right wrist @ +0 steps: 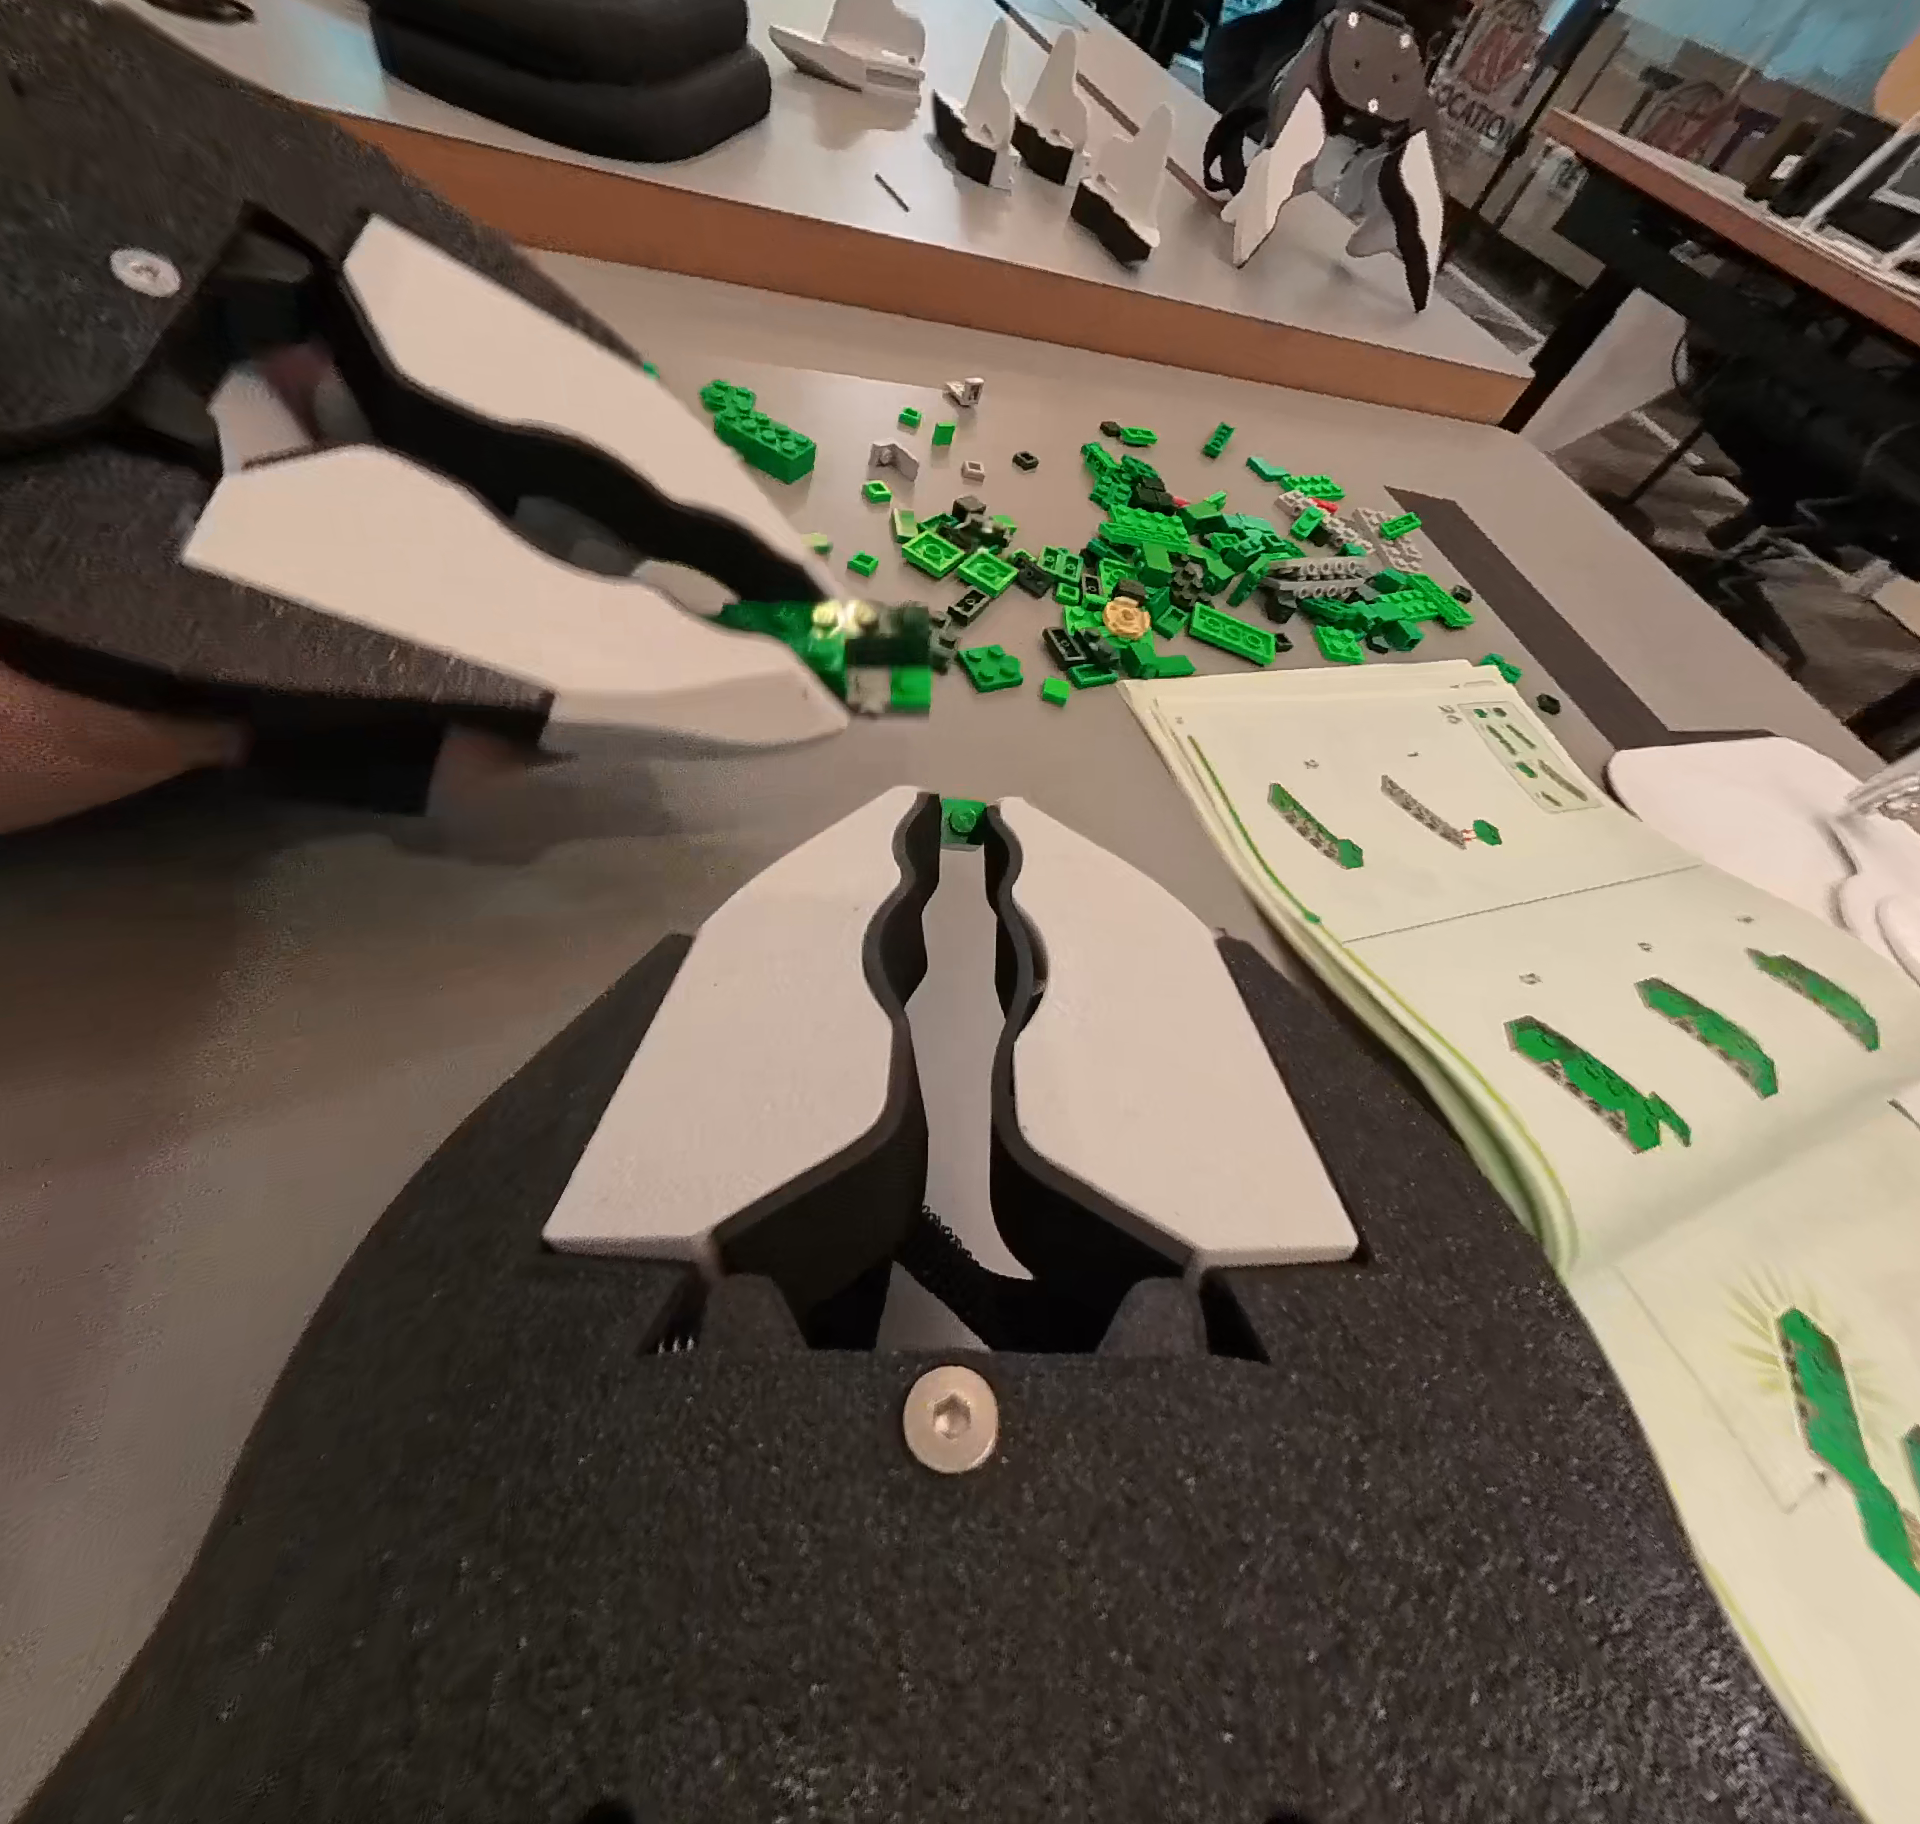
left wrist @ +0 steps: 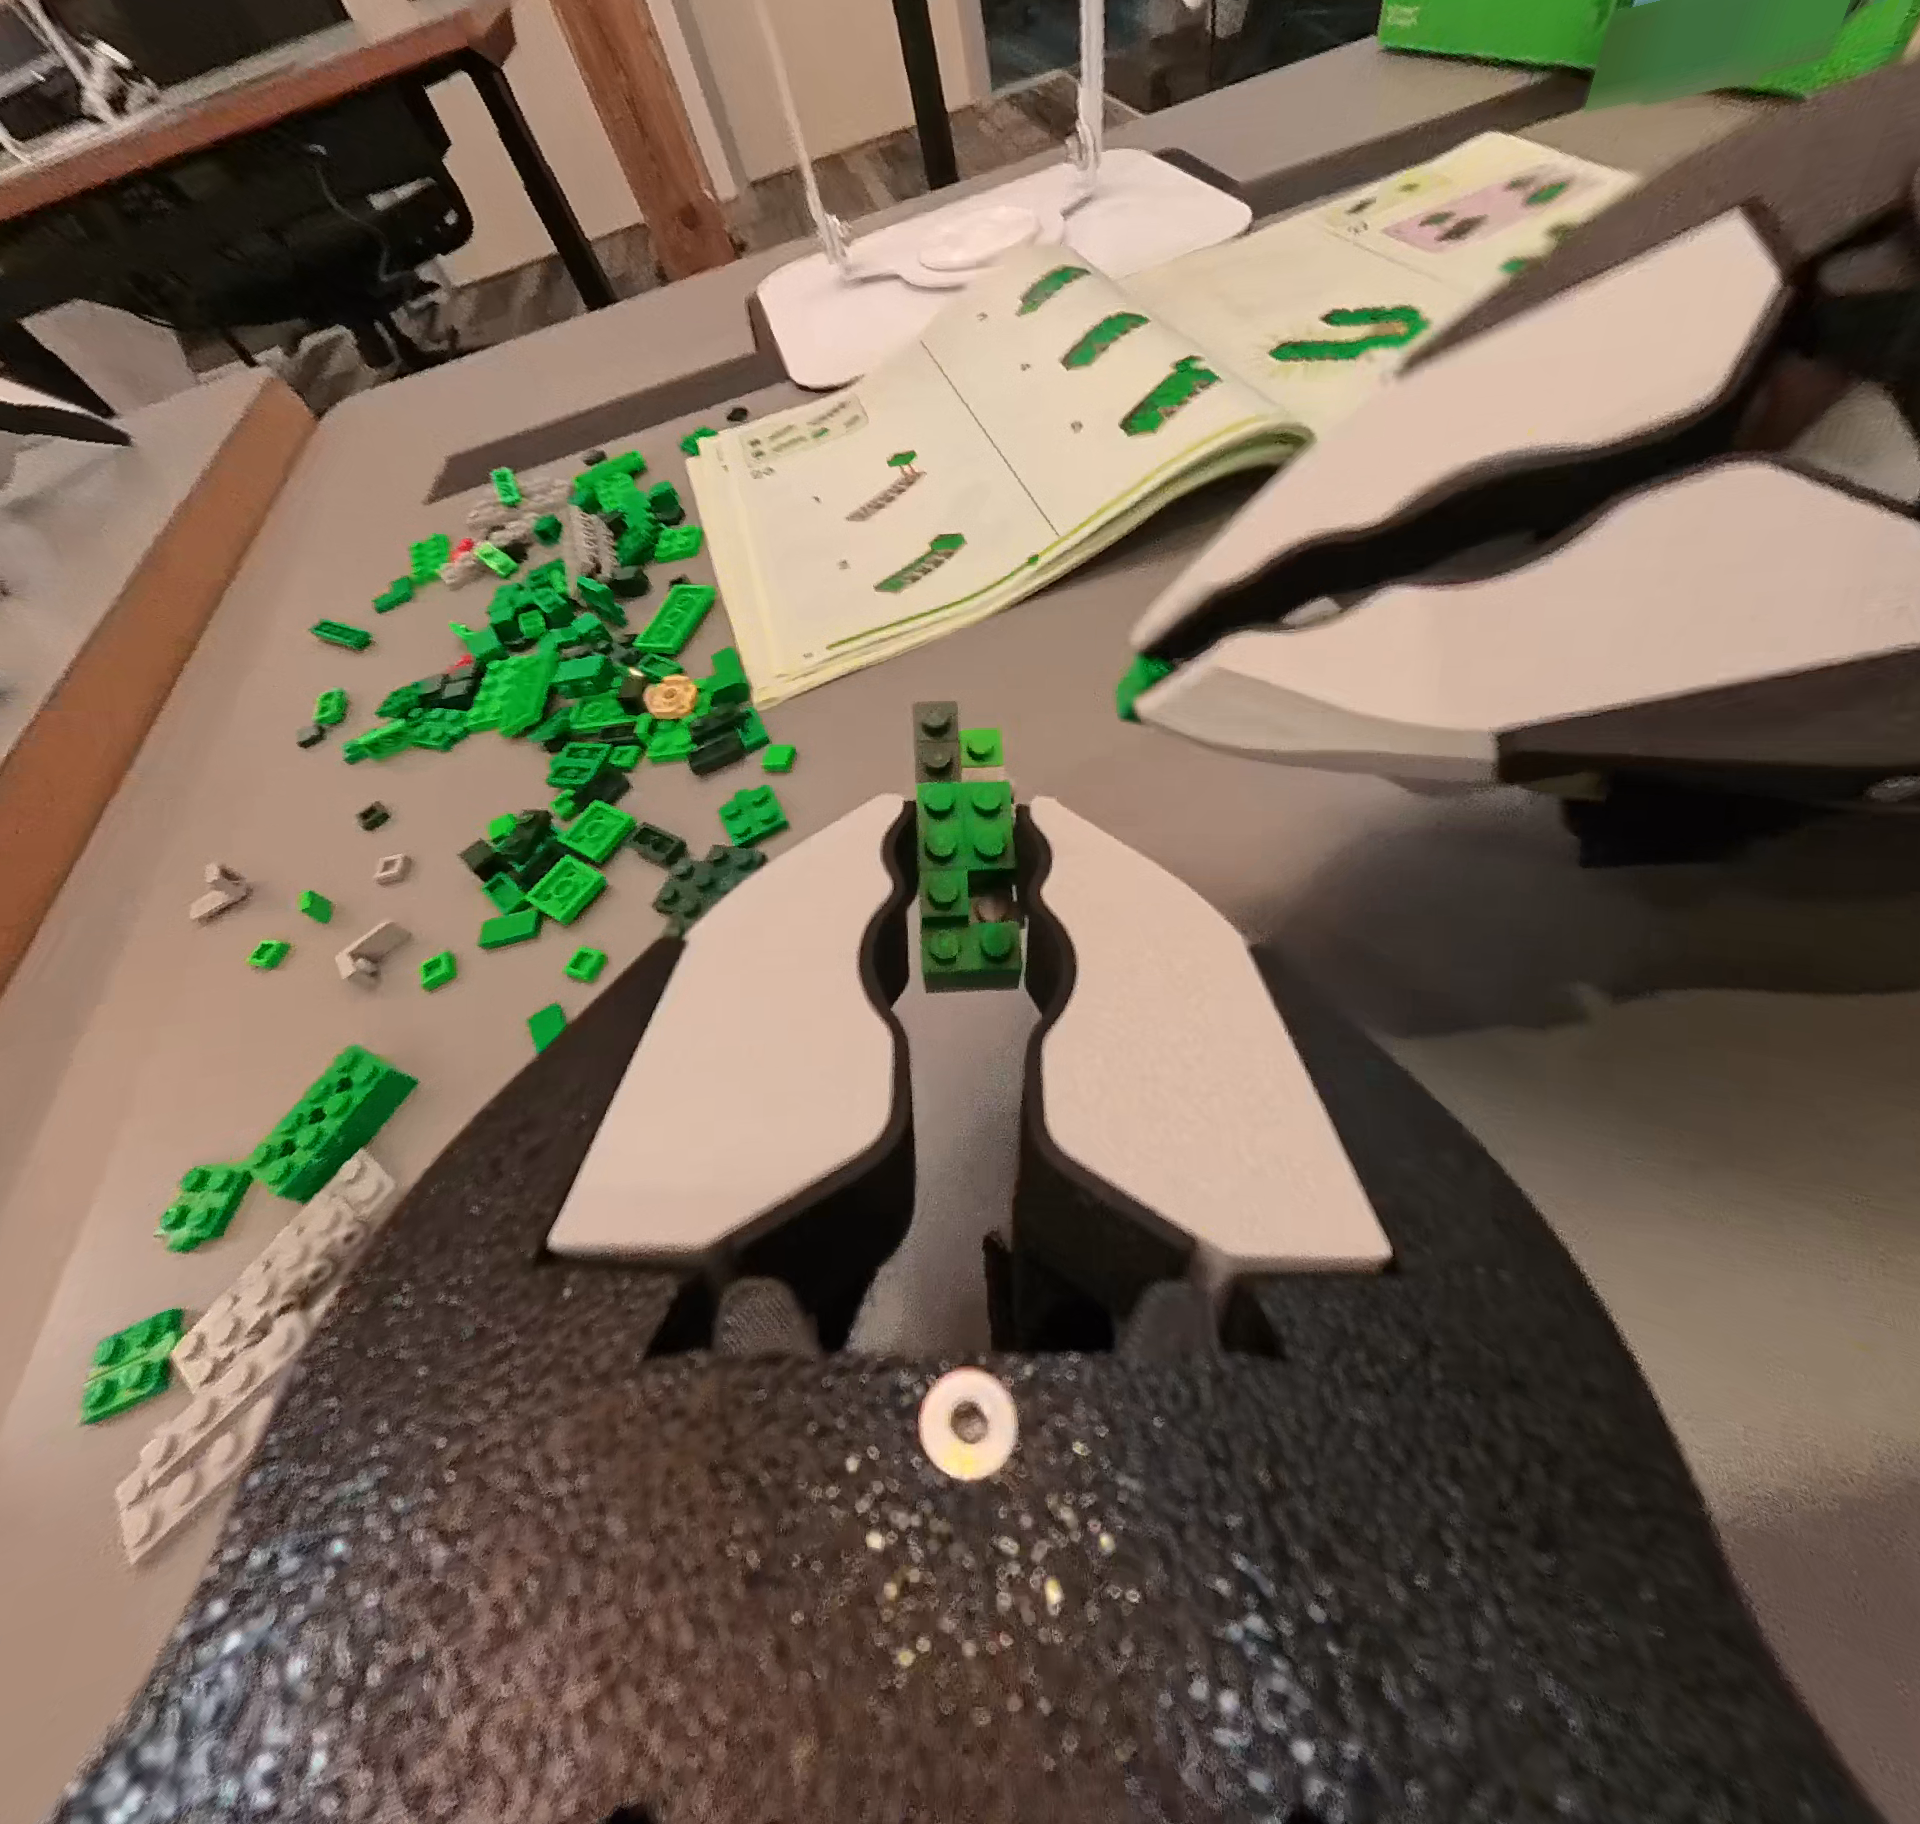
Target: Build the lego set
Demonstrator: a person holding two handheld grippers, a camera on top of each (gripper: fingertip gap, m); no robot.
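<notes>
My left gripper (left wrist: 966, 818) is shut on a small assembly of green and dark green bricks (left wrist: 966, 881), held above the grey table (left wrist: 1039, 1068). In the right wrist view the left gripper (right wrist: 831, 652) comes in from the left with that assembly (right wrist: 862, 647) at its tips. My right gripper (right wrist: 961, 808) is shut on a small green piece (right wrist: 964, 824). In the left wrist view the right gripper (left wrist: 1143, 678) comes in from the right, with the green piece (left wrist: 1138, 683) just right of and slightly beyond the assembly, apart from it.
A pile of loose green, dark green and grey pieces (left wrist: 582, 673) (right wrist: 1195, 569) lies on the table, with an open instruction booklet (left wrist: 987, 486) (right wrist: 1558, 943) beside it. Grey plates (left wrist: 249, 1338) and green bricks (left wrist: 332, 1120) lie near left. A white lamp base (left wrist: 997, 257) stands behind the booklet. Spare gripper fingers (right wrist: 1039, 112) stand on the neighbouring table. About 4 centimeters separates my left fingertips from my right.
</notes>
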